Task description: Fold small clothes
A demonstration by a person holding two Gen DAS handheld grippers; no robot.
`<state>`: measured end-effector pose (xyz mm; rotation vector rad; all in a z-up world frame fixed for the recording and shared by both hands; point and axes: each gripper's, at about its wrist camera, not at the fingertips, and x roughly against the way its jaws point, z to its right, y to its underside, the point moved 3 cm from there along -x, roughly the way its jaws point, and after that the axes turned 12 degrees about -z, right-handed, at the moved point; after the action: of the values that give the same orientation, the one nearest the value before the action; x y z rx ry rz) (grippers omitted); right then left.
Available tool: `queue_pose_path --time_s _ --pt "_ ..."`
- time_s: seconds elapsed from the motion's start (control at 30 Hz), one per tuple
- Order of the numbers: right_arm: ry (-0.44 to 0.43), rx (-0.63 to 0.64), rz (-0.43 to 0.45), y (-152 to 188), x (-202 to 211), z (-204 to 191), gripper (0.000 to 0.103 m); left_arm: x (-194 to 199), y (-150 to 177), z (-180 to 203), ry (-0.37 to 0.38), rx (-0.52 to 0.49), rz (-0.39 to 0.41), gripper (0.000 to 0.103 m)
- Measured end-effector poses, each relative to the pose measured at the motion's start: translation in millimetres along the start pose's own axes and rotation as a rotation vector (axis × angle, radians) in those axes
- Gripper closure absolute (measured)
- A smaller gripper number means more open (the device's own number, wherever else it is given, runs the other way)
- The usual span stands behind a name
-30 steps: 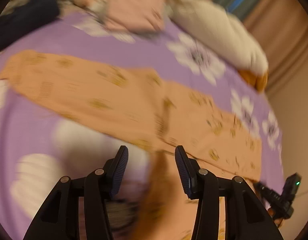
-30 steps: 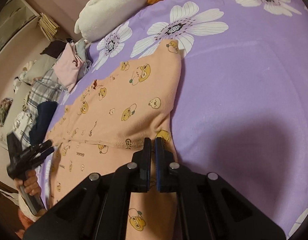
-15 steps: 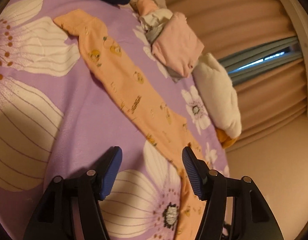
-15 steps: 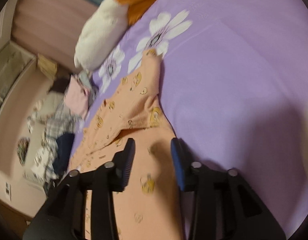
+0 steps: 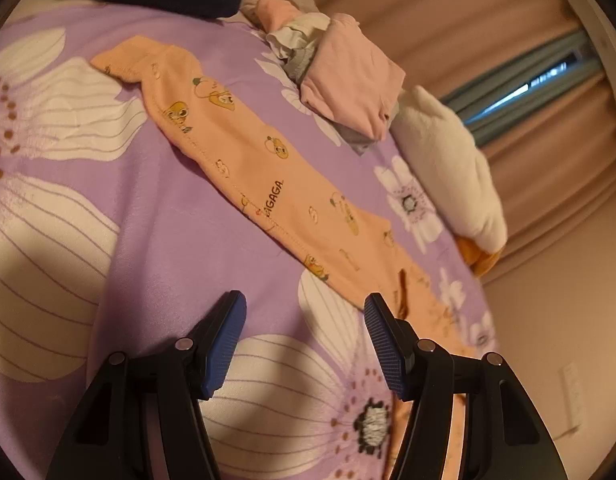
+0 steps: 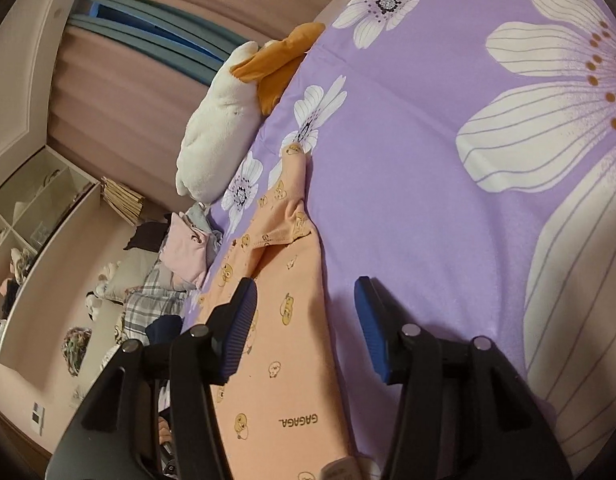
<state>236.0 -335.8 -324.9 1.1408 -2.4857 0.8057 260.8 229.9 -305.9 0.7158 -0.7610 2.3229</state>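
orange garment (image 5: 267, 176) thin, soft, light, lies folded long across bed (image 5: 155, 240) | we'd pinch end hems | left gripper (image 5: 303, 344) apart, empty | right gripper (image 6: 305, 328) just opened, jaws astride garment, not pressing

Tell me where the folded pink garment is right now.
In the left wrist view the folded pink garment sits upper right of centre on a small clothes pile on the purple bedspread, between the orange printed garment and the white plush toy.
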Motion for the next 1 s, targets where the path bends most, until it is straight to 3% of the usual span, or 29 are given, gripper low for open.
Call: queue_pose_path --time_s 0.13,0.3,0.33,0.47,0.5,0.63,0.67,0.73,0.77,0.8,0.87,1.0 --pt "-0.003 -0.002 0.002 0.6 -0.7 1.0 0.052 -2.7 2.3 5.1 -0.053 -0.043 -0.001 0.041" --pt "-0.005 -0.003 0.004 -0.2 -0.6 2.5 0.052 -0.9 -0.5 2.9 -0.037 -0.018 -0.012 0.041" --pt "-0.006 -0.004 0.004 -0.2 -0.6 2.5 0.052 2.7 -4.3 -1.7 0.005 0.038 -0.016 0.041" --pt "-0.012 -0.01 0.007 -0.2 -0.4 4.4 0.052 16.9 -36.5 -29.6 0.323 0.241 -0.038 0.041" --pt "-0.013 -0.01 0.007 -0.4 -0.4 4.6 0.052 20.8 -51.9 -42.9 0.357 0.294 -0.031 0.041" --pt "-0.013 -0.011 0.007 0.3 -1.0 4.7 0.052 29.6 -89.9 -84.9 0.222 0.404 0.01 0.041" --pt "-0.013 -0.011 0.008 0.4 -1.0 4.7 0.052 29.7 -94.1 -93.6 0.23 0.437 0.009 0.042" --pt "-0.012 -0.01 0.008 0.4 -1.0 4.7 0.052 27.0 -102.1 -104.8 0.319 0.487 -0.001 0.043" --pt "-0.01 -0.009 0.008 0.8 -1.2 4.9 0.052 24.5 -105.8 -104.4 0.32 0.484 -0.019 0.049" --pt "-0.009 -0.009 0.008 1.0 -1.4 5.0 0.052 17.7 -111.9 -100.6 0.252 0.45 -0.062 0.053" --pt "-0.008 -0.008 0.008 0.7 -1.3 5.3 0.052 5.1 -116.1 -91.8 0.059 0.389 -0.133 0.075" --pt "-0.021 -0.013 0.007 0.2 -0.8 6.3 0.052 3.4 -116.5 -74.1 -0.048 0.312 -0.101 0.075"
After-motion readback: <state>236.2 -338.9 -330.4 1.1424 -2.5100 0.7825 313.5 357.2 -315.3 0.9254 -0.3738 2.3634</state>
